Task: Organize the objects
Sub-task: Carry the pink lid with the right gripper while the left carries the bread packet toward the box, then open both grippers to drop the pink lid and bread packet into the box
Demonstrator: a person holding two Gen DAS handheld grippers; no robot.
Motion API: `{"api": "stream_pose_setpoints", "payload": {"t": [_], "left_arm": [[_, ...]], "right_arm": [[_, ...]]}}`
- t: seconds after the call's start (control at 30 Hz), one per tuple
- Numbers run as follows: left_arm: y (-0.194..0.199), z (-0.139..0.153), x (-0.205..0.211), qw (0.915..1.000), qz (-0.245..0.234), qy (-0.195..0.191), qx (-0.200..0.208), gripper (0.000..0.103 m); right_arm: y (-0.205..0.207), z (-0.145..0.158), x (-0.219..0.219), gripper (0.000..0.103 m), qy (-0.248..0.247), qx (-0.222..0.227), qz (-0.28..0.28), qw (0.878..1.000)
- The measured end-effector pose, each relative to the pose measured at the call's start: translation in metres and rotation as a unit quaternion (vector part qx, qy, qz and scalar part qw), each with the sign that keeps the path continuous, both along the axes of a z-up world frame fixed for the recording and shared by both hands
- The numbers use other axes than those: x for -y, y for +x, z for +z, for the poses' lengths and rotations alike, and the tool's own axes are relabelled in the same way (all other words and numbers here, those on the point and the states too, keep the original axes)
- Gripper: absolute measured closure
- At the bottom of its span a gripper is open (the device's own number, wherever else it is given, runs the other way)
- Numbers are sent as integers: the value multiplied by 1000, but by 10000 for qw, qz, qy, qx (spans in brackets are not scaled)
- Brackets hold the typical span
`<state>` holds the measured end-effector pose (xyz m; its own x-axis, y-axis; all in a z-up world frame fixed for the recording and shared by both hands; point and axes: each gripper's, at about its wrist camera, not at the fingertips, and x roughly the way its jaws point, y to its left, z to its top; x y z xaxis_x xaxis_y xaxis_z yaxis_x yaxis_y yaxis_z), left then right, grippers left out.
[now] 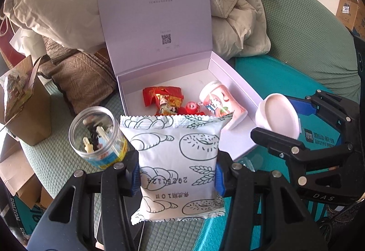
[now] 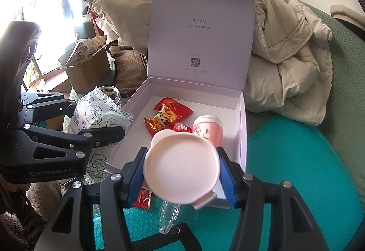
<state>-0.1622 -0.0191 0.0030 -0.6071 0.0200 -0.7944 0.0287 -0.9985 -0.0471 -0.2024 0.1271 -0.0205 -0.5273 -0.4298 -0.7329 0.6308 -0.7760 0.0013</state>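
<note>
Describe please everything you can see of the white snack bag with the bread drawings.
The white snack bag is a puffy, sealed pillow pack of glossy film with crimped, zigzag ends. Dark outline drawings of breads, bagels and wheat ears cover it, with printed characters upside down in the left wrist view. The left gripper clamps its two sides between blue pads, holding it upright in the air before the open white box. Nothing else visibly touches it.
</note>
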Motion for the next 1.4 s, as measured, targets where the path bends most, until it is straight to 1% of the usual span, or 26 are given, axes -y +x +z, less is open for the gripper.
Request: {"api": "stream_pose_setpoints", "payload": {"t": [0.13,0.4,0.63,0.73,0.83,1.0,1.1,1.2,1.27,1.4], "left_arm": [[-13,1,2,9999,-9,-119,-57,56],[-36,-6,5,9998,-112,-151,-43,56],[-64,-5,12,9996,-134,-231,-116,56],[-77,-5,18,9993,-106,-323,-165,56],[-91,-8,23,9991,-128,-364,-159,56],[-108,-16,30,9992,-159,-348,-99,56],[-115,-23,32,9987,-105,-495,-96,56],[-122,-30,34,9988,-89,-479,-43,57],[-124,-33,33,9986,-47,-517,-47,57],[-126,-37,27,9982,-144,-587,-36,57]], "right_arm": [[-10,-2,4,44,32,4,17,10000],[-35,-3,10,44,37,26,29,10000],[-61,0,21,44,147,-172,49,9997],[-74,-1,27,44,169,-239,48,9996],[-88,-3,32,44,168,-254,42,9995],[-110,-11,39,44,142,-193,37,9997],[-126,-22,43,44,232,-108,-188,9995],[-138,-32,44,44,193,-18,-299,9994],[-143,-37,44,44,233,9,-389,9990],[-147,-48,46,44,307,111,-400,9987]]}}
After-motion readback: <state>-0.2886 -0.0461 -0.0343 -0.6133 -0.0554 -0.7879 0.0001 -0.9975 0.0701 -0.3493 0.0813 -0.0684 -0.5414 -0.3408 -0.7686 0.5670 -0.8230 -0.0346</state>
